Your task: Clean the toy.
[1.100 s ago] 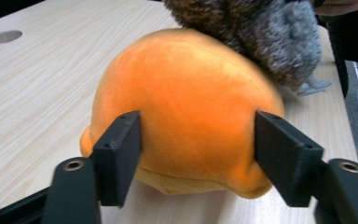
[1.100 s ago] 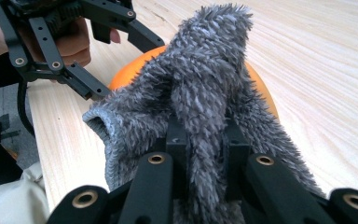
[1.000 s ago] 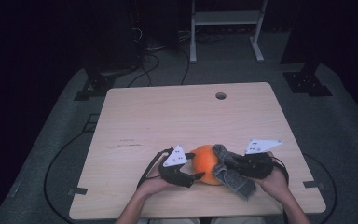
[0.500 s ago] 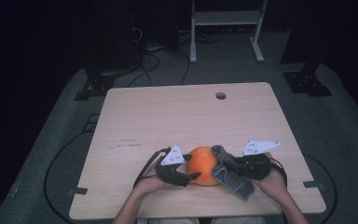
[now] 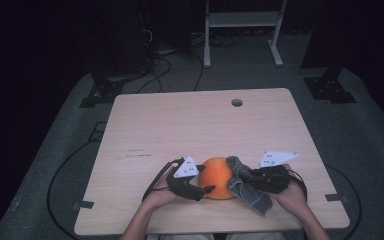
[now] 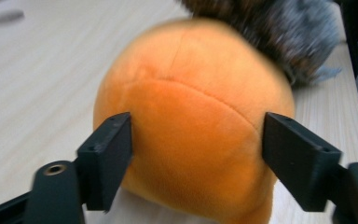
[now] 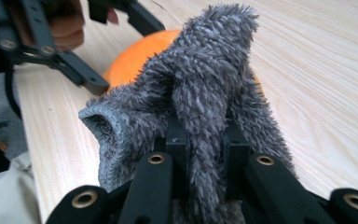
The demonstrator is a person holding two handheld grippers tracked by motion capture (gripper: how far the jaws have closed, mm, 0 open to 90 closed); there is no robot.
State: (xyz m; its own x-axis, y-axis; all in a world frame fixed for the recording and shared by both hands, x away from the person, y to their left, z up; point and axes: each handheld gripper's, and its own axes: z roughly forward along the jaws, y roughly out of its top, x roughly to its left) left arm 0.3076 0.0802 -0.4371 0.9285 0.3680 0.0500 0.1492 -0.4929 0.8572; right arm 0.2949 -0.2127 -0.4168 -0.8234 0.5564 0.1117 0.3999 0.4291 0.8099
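An orange plush ball (image 5: 219, 176) (image 6: 191, 130) lies near the front edge of the wooden table (image 5: 190, 125). My left gripper (image 5: 207, 181) (image 6: 198, 140) comes at it from the left, with one jaw on each side of the ball. Its jaws have just been opening a little, and the pads still press into the plush. A grey fuzzy cloth (image 5: 247, 192) (image 7: 200, 79) lies against the ball's right side. My right gripper (image 5: 247, 177) (image 7: 200, 140) is shut on the cloth, which bunches up between its jaws. The ball (image 7: 140, 51) peeks out behind the cloth.
A small round hole (image 5: 237, 102) is in the table near its far edge. Black cables (image 5: 155, 180) trail from the grippers over the front edge. A white metal stand (image 5: 240, 30) is on the floor beyond the table.
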